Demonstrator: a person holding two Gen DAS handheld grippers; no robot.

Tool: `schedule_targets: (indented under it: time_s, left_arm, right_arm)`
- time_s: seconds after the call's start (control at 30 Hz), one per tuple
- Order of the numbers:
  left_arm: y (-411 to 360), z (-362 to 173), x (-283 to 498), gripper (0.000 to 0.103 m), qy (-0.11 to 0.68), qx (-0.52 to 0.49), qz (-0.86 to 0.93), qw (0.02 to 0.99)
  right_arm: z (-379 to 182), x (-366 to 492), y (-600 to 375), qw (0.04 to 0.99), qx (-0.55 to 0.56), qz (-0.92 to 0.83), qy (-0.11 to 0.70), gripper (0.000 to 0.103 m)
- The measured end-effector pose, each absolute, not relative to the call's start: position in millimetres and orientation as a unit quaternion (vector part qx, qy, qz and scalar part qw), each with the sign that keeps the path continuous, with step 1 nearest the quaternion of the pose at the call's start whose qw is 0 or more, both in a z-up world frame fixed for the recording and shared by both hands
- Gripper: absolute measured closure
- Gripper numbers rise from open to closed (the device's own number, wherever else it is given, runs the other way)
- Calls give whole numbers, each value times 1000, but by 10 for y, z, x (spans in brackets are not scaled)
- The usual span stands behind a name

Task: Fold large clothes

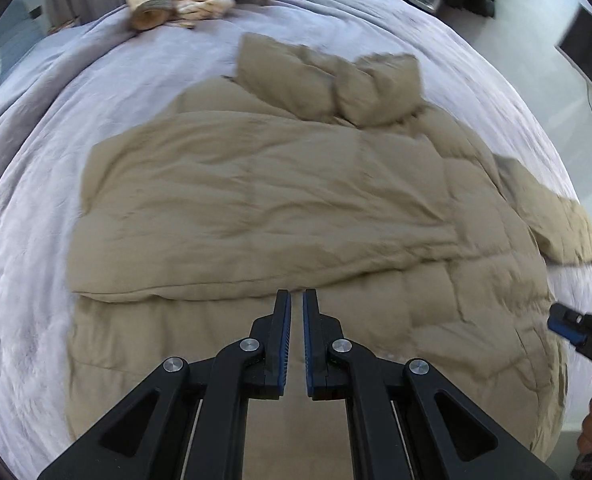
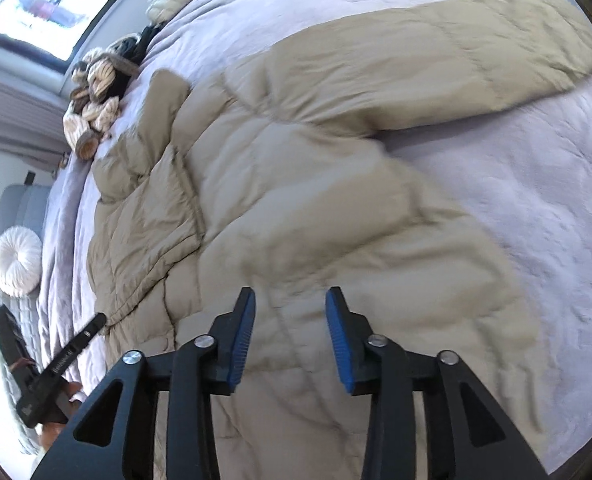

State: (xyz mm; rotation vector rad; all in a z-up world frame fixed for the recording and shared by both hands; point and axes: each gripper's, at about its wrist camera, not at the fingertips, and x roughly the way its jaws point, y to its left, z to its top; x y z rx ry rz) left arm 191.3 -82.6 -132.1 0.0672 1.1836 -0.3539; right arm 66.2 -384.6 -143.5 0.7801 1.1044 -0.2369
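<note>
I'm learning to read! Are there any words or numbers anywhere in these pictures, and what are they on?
Only one bit of writing shows: small pale lettering on the side of the left gripper, seen from the right wrist camera. It is too small and blurred to read.
Nothing is written on the tan puffer coat, the bed cover or the right gripper.

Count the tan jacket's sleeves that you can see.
2: one sleeve folded across the jacket body, the other sleeve stretched out onto the bedspread.
</note>
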Motion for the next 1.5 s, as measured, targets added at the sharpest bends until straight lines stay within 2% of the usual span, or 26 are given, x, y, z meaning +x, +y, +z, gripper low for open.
schedule_targets:
  time_s: [0.03,0.07,0.1,0.13,0.27,0.37,0.47,0.53,0.57,0.63,0.87,1.07,1.5]
  left_arm:
    - [-907,-1325,1885,96,556,36,-169,813]
    - [-960,-1331,1872,84,559,37,-172,810]
    - [-981,-1346,1882,60,561,38,-173,808]
    - [-1049,-1348,1869,0,565,40,-168,807]
    - [-1226,-1276,1844,1,551,51,-176,814]
    - [-1422,-1243,1843,1,555,61,-184,809]
    - [-1642,-1206,1865,1,556,66,-187,808]
    - [-1757,-1220,1877,1,559,64,-190,804]
    - [-1836,-1243,1890,1,565,61,-193,800]
    - [-1965,-1304,1878,1,578,59,-204,788]
    - [-2376,-1320,1745,1,571,90,-219,787]
    - [-2559,-1338,1718,1,572,99,-216,785]
    - [-2602,-1418,1807,1,575,91,-211,786]
  right_arm:
    - [-1425,612,-3927,774,365,-113,505,54]
    - [-1421,570,-3996,774,369,-115,502,52]
    - [-1414,533,-4042,774,372,-117,499,50]
    - [-1409,490,-4124,774,377,-120,495,49]
    - [-1405,379,-4399,773,395,-132,479,41]
    - [-1429,286,-4663,769,411,-149,466,39]
    - [-1434,200,-4933,768,426,-170,447,20]
    - [-1429,144,-5115,770,430,-187,432,19]
    - [-1427,124,-5196,771,432,-194,425,15]
    - [-1443,69,-5417,772,446,-205,405,0]
    - [-1599,-9,-6053,738,522,-209,372,0]
    - [-1729,9,-6501,716,604,-180,301,0]
    - [-1933,544,-6877,696,668,-134,226,0]
